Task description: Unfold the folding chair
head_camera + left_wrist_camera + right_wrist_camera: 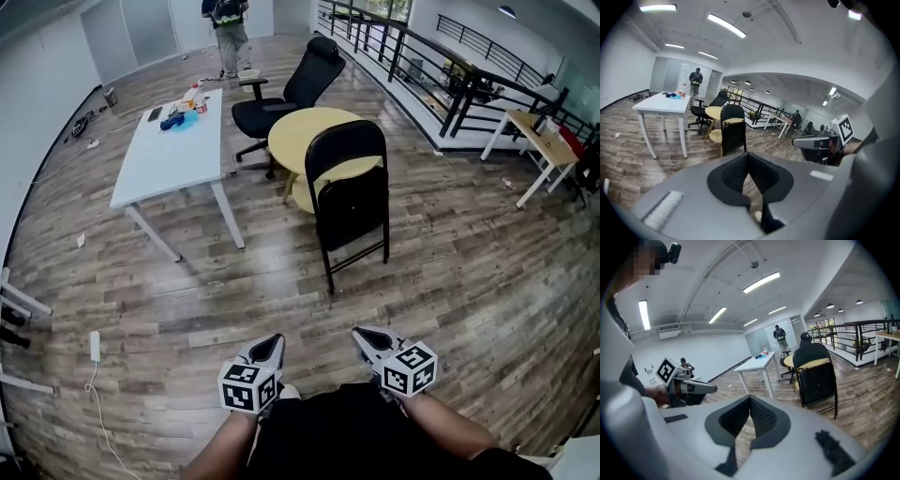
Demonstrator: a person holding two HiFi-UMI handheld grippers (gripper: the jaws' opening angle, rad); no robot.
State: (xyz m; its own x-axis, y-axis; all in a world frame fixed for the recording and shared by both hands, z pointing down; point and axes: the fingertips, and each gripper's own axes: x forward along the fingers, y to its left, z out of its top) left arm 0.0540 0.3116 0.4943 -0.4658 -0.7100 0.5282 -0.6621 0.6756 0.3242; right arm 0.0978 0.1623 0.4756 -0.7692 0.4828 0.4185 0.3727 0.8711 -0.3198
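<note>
Head view: the folding chair (349, 192) stands folded and upright just in front of the round table (298, 133), well apart from me. My left gripper (272, 345) and right gripper (366, 336), all 4 jaws pressed together, are empty, since nothing is in reach yet.

One folding chair (352, 202) is counted, and one office chair (286, 98). Three tables are seen — one white table (169, 155), one round yellow table (291, 136), one wooden desk (539, 141). Two grippers are counted — the left gripper (272, 343) and the right gripper (362, 334). One person (228, 28) is seen standing.
</note>
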